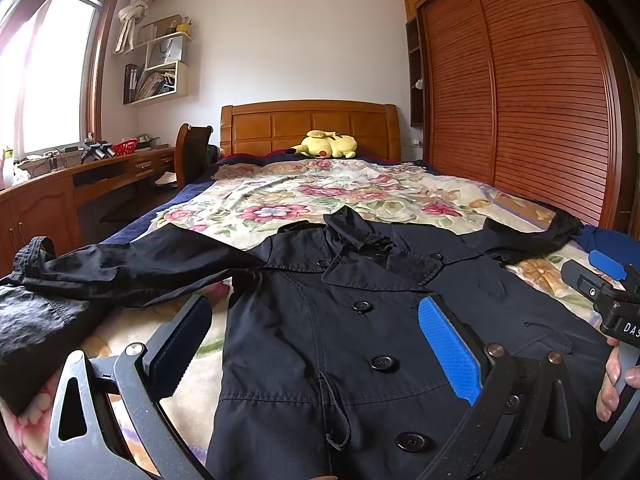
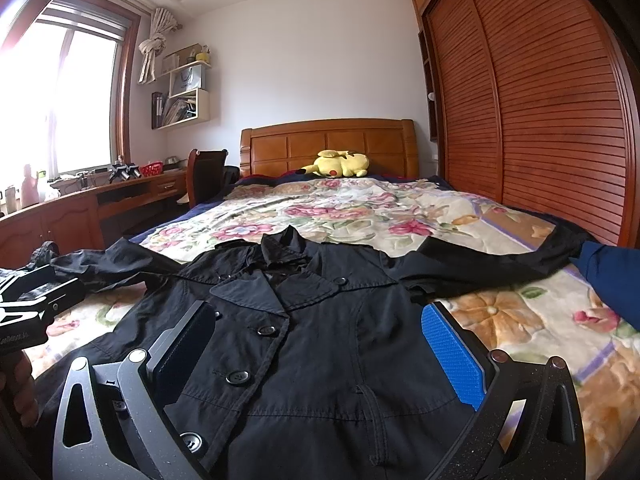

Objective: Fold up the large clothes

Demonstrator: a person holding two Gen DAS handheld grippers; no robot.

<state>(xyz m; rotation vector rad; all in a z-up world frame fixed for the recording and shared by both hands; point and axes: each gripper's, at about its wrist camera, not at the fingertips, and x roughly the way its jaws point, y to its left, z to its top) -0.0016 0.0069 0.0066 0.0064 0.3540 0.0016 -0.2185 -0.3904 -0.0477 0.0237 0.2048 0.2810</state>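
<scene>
Left wrist view: the black coat (image 1: pixel 340 320) lies front-up and buttoned on the floral blanket (image 1: pixel 304 188) of the bed, collar toward the headboard, both sleeves spread outward; the left sleeve (image 1: pixel 132 264) runs to the bed edge, where its cuff droops. The left gripper (image 1: pixel 316 344) hovers over the coat's chest with jaws released and wide apart, nothing between them. Risk, in my judgement: the cloth looks thin and slippery, so a shallow pinch could let a layer slide out mid-fold, and the loose belt strap (image 1: pixel 336 412) could drag and bunch. Right wrist view: the right gripper (image 2: pixel 320 348) likewise stands open over the coat's waist, holding nothing, with the right sleeve (image 2: pixel 500 256) stretched toward the wardrobe side. That sleeve's end lies near a blue cloth (image 2: pixel 612 272) (contact cannot be confirmed), which could be caught up with it. Materials: the coat is a matte woven fabric with stitched seams, broad lapels and round glossy buttons (image 2: pixel 236 378); the blanket is plush, so it may grip the coat's underside and wrinkle it.
</scene>
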